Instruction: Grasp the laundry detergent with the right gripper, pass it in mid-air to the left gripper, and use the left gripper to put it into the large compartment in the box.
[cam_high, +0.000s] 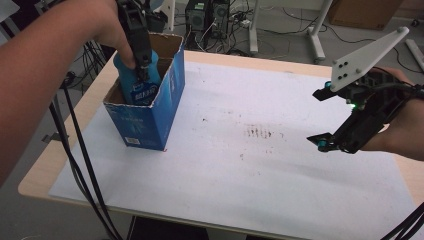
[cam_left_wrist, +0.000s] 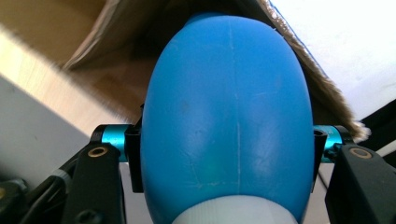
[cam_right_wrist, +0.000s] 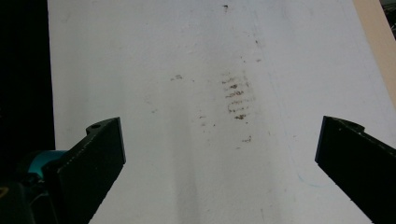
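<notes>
The left gripper (cam_high: 142, 70) is clamped on a blue bottle (cam_high: 134, 80) that stands inside the open-topped blue cardboard box (cam_high: 150, 122) near the far left corner of the counter (cam_high: 260, 180), the bottle's long axis close to upright and leaning slightly. In the left gripper view the jaws press both sides of the bottle's rounded body (cam_left_wrist: 229, 121), with its white cap end toward the camera and its other end pointing down into the box. The right gripper (cam_high: 320, 117) hangs over the counter well to the right of the box, jaws spread wide and holding nothing, above a patch of dark smudges (cam_right_wrist: 236, 98) on the white sheet.
</notes>
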